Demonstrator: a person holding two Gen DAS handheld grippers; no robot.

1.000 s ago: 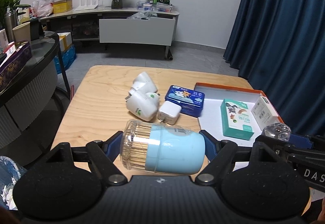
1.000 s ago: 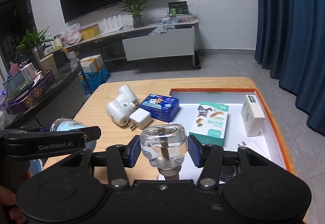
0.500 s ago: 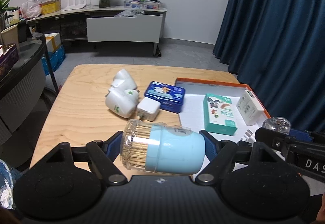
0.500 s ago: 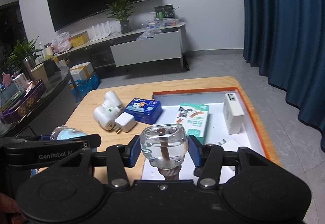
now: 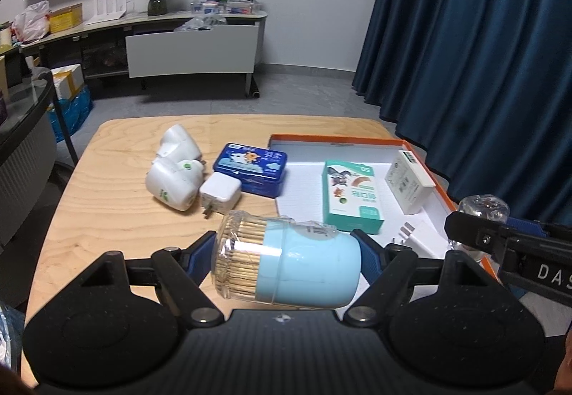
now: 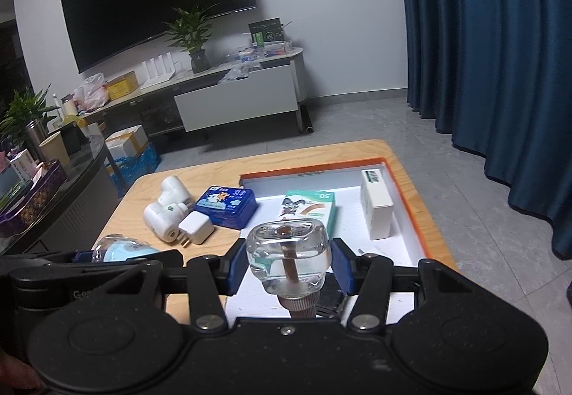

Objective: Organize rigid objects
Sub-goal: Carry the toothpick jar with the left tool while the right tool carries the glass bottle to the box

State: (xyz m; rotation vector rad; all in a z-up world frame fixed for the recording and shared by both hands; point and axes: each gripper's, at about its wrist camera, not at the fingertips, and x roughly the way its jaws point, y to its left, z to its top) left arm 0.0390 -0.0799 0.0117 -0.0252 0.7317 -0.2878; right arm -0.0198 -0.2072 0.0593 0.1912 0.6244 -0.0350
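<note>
My left gripper (image 5: pixel 286 264) is shut on a light blue toothpick jar (image 5: pixel 286 262) lying sideways, above the table's near edge. My right gripper (image 6: pixel 287 261) is shut on a clear liquid bottle (image 6: pixel 287 257) with a brown wick, held above the near end of the orange-rimmed white tray (image 6: pixel 400 196). The bottle shows at the right of the left wrist view (image 5: pixel 482 209). The tray (image 5: pixel 332 141) holds a green card box (image 5: pixel 352 196), a white box (image 5: pixel 407 185) and a white plug (image 5: pixel 418 237).
On the wooden table (image 5: pixel 107 201) left of the tray lie two white plug-in devices (image 5: pixel 173 173), a white charger (image 5: pixel 218 194) and a blue tin (image 5: pixel 250 169). A dark blue curtain (image 6: pixel 500 55) hangs at the right. A dark counter (image 6: pixel 53 201) stands at the left.
Both grippers have shifted to the right and back with their objects still held; the tray and table objects now sit further left in both views.
</note>
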